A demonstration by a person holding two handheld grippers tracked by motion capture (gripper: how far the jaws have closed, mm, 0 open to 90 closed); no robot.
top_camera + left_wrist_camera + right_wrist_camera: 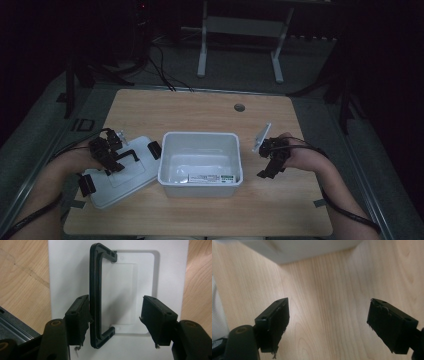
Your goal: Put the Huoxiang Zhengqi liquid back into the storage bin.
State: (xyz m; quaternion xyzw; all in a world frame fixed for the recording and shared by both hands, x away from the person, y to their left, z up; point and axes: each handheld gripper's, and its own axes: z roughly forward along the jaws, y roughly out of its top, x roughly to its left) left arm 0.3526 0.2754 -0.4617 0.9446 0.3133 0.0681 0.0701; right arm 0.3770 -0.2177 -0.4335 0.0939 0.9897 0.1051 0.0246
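Now, table (200,107): light wood, carrying everything below.
Bin (200,145): white, open-topped, at the middle of the table, with a small labelled packet (211,178) lying inside along its near wall.
Lid (131,175): white, flat on the table just left of the bin, black clips at its ends and a black handle (96,297) folded down on its top.
Left gripper (115,315): above the lid, jaws about half apart, straddling the handle recess; one finger (78,315) is against the handle's long bar, the other stands clear over bare lid.
Right gripper (328,322): right of the bin, over bare wood, jaws wide apart, nothing between them.
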